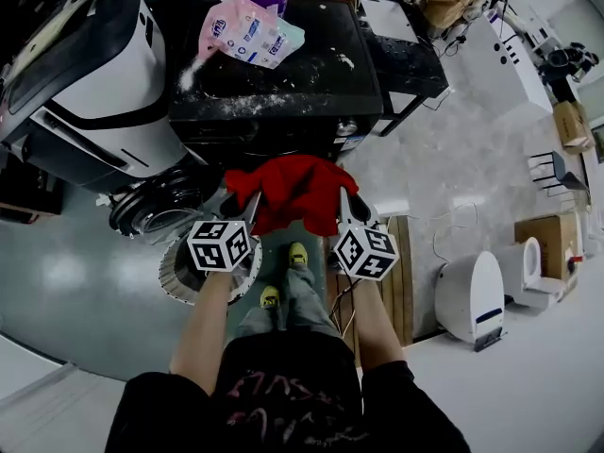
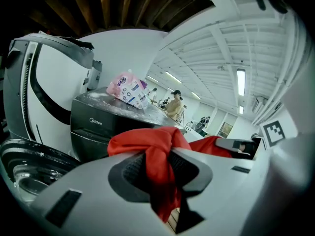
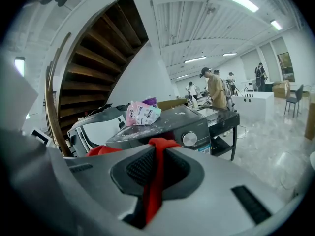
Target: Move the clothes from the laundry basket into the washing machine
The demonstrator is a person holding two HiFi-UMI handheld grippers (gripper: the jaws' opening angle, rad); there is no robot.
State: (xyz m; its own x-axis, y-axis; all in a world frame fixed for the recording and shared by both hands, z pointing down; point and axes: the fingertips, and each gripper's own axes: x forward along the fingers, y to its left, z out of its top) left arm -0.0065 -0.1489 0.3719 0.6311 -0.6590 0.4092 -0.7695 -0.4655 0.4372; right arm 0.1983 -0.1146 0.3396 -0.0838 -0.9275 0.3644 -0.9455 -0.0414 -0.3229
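Observation:
A red garment [image 1: 293, 192] hangs stretched between my two grippers in front of the dark washing machine [image 1: 283, 83]. My left gripper [image 1: 247, 206] is shut on its left edge, where a thick red fold [image 2: 157, 166] sits pinched between the pads. At the garment's right edge my right gripper [image 1: 344, 206] is shut on a thin red strip [image 3: 156, 173]. The machine's round door [image 1: 156, 210] stands open at the lower left of the machine. Below my left hand, the pale laundry basket [image 1: 179, 276] shows only its rim.
A pink detergent bag [image 1: 247, 31] lies on the machine's dusty top. A large white and black appliance [image 1: 94, 74] stands to the left. A wooden pallet [image 1: 401, 281] and a white bin [image 1: 472, 295] are on the right. People stand at benches [image 3: 214, 90] far behind.

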